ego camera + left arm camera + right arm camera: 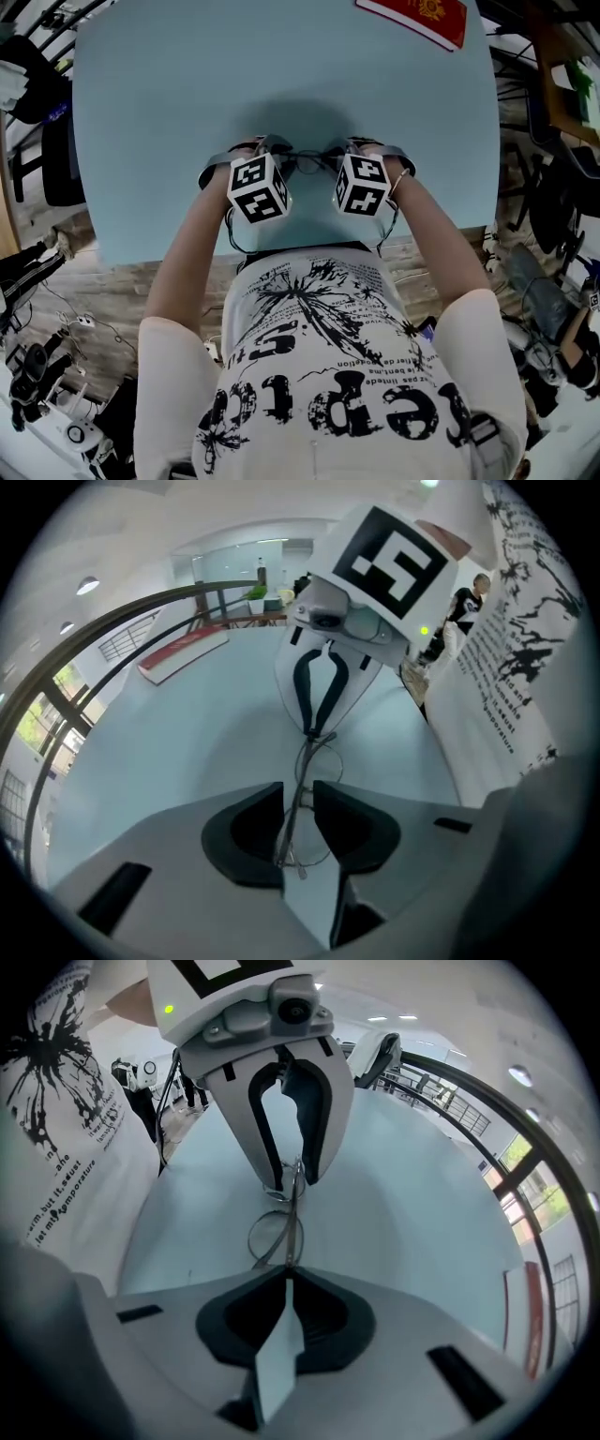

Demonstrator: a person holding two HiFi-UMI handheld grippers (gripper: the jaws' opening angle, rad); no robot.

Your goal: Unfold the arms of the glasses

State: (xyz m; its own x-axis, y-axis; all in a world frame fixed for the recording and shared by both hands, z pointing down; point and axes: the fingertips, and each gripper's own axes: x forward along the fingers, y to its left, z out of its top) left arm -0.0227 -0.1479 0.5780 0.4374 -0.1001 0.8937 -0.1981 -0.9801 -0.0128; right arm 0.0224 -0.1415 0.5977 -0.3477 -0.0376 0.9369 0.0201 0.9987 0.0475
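Observation:
Thin wire-rimmed glasses (310,161) hang between my two grippers, just above the pale blue table (169,103). In the left gripper view the frame (320,757) runs through the gap of my left gripper (298,806), whose jaws stand apart and do not press on the wire. In the right gripper view my right gripper (284,1272) is shut on one end of the glasses (272,1235). Each gripper faces the other: the right gripper (317,731) pinches the far end, and the left gripper (289,1177) straddles the wire. Both point steeply down, with their marker cubes (258,187) side by side.
A red book (417,17) lies at the table's far right corner. The table's near edge is just below the grippers, against the person's body. Dark chairs, cables and gear stand on the wooden floor on both sides.

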